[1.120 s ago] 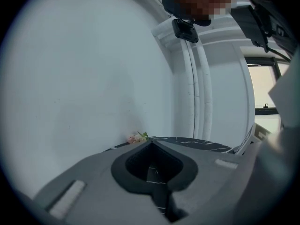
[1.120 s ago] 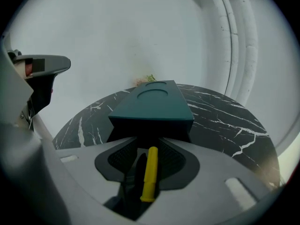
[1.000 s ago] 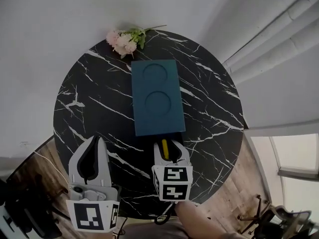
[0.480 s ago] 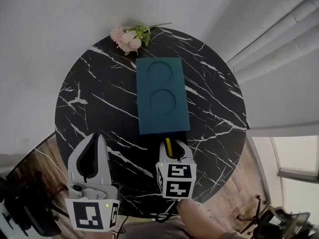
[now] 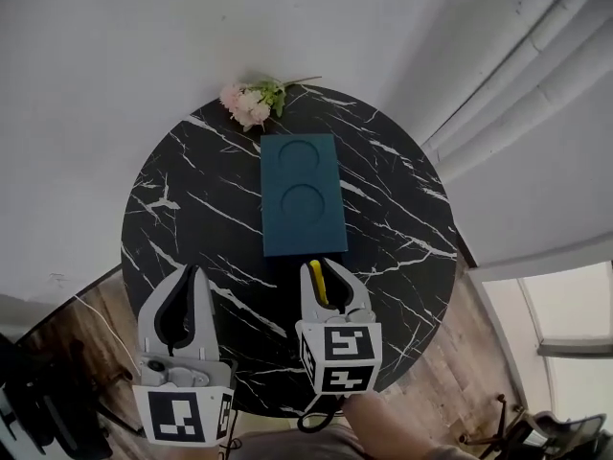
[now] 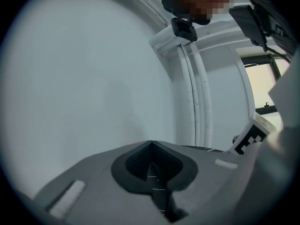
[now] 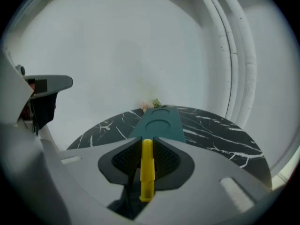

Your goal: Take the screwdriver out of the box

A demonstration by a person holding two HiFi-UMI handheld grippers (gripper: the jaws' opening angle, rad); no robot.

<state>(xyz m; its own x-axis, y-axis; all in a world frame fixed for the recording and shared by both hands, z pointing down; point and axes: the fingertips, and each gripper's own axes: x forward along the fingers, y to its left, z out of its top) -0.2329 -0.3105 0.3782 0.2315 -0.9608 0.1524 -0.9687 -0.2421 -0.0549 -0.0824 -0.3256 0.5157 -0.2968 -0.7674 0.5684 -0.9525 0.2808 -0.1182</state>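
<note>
A yellow screwdriver [image 5: 317,283] is clamped in my right gripper [image 5: 321,271], just off the near end of the teal box [image 5: 303,195]. The box lies in the middle of the round black marble table [image 5: 192,199] and its top shows two round recesses. In the right gripper view the yellow handle [image 7: 146,168] runs lengthwise between the shut jaws of the right gripper [image 7: 146,142], with the teal box [image 7: 159,123] straight ahead. My left gripper [image 5: 186,274] hovers over the table's near left edge, shut and empty. In its own view the left gripper [image 6: 151,144] points up at the wall.
A small bunch of pink flowers [image 5: 251,99] lies at the table's far edge, behind the box. White walls and pipes [image 5: 536,75] stand behind and to the right. Wood floor [image 5: 91,314] shows around the table. The right gripper's marker cube [image 6: 251,137] shows in the left gripper view.
The head view has shifted, so the table looks a little smaller and farther. The right gripper still holds the screwdriver just off the box's near end. The left gripper has barely moved.
</note>
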